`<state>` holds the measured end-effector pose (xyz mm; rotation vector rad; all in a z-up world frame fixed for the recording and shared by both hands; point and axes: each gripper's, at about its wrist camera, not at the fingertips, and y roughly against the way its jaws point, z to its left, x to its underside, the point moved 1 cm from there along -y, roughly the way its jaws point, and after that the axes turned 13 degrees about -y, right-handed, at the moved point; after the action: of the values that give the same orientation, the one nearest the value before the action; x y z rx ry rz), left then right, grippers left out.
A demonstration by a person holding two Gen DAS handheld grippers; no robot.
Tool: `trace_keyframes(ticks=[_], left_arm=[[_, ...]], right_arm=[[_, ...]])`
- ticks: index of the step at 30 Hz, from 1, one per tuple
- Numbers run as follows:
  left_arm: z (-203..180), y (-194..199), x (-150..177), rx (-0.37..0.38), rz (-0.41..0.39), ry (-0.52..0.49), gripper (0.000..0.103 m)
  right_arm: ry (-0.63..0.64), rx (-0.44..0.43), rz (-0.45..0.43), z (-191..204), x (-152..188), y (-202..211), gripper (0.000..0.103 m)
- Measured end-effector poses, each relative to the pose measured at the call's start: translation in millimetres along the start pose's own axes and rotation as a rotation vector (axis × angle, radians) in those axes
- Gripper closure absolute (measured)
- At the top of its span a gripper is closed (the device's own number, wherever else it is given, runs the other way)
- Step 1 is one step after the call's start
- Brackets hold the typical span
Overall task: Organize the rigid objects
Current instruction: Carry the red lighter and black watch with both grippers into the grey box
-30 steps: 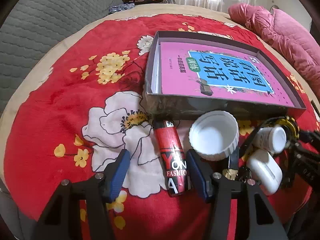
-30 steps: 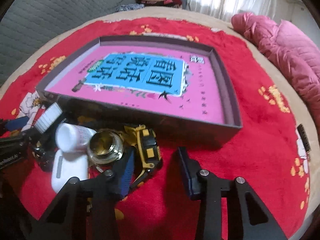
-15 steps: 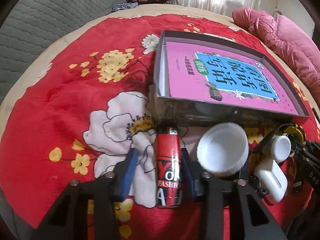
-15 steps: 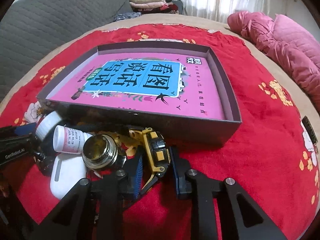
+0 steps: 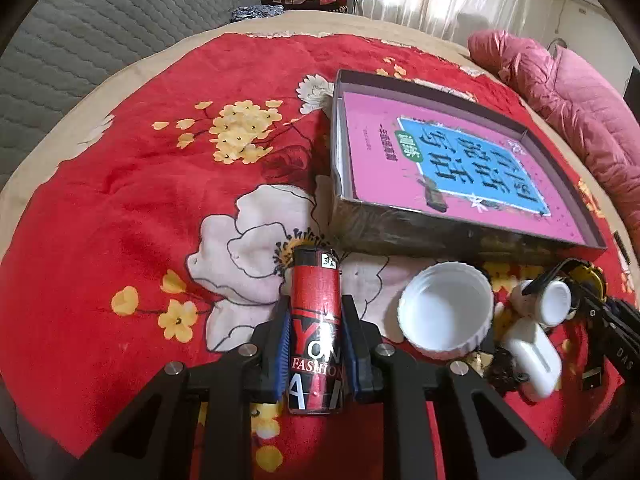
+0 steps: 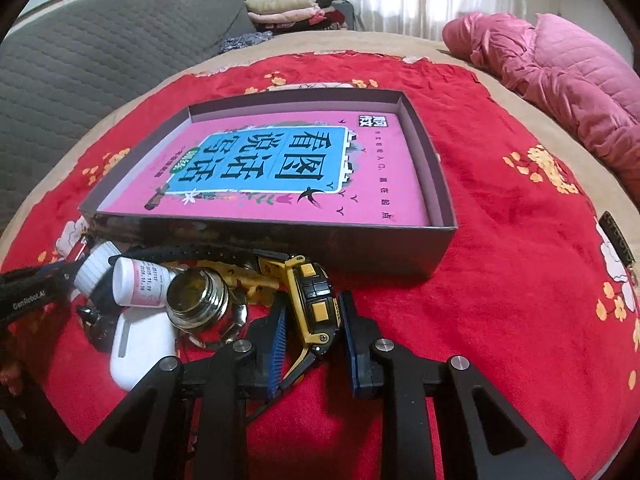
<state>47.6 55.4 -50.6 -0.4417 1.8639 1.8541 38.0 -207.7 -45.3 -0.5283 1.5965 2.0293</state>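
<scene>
A red and black can (image 5: 315,280) lies on the red flowered blanket, and my left gripper (image 5: 316,320) is closing on it, both blue pads touching its sides. In the right wrist view a yellow and black tape measure (image 6: 314,292) sits between the pads of my right gripper (image 6: 312,314), which is shut on it. Just beyond both stands a dark shallow box (image 6: 280,236) holding a pink book (image 6: 272,172); the left wrist view shows the same box (image 5: 440,236) to the upper right of the can.
Between the grippers lie a white cap (image 5: 446,316), a white pill bottle (image 6: 136,280), a white earbud case (image 6: 140,344), a brass-topped metal jar (image 6: 200,300) and a black strap (image 6: 192,254). A pink quilted jacket (image 6: 560,80) lies at the far right.
Both grippers have closed: the left one's pads moved in onto the red can, the right one's onto the tape measure. Both views rolled slightly.
</scene>
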Motion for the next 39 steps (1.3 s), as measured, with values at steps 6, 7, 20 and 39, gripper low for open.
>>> trace_keyframes(ticks=[6, 7, 20, 39], left_arm=[[-3, 21, -1, 0.02, -0.055, 0.002, 0.08], [-5, 24, -1, 0.018, -0.066, -0.006, 0.08], [-21, 44, -7, 0.023, -0.12, -0.056, 0.08], [-30, 54, -21, 0.03, -0.214, -0.104, 0.08]], right_arm=[[0.001, -0.029, -0.033, 2, -1, 14, 0.078], [0.001, -0.031, -0.038, 3, -2, 15, 0.078], [-0.026, -0.07, -0.085, 3, -8, 30, 0.078], [-0.078, -0.071, -0.126, -2, -23, 36, 0.078]])
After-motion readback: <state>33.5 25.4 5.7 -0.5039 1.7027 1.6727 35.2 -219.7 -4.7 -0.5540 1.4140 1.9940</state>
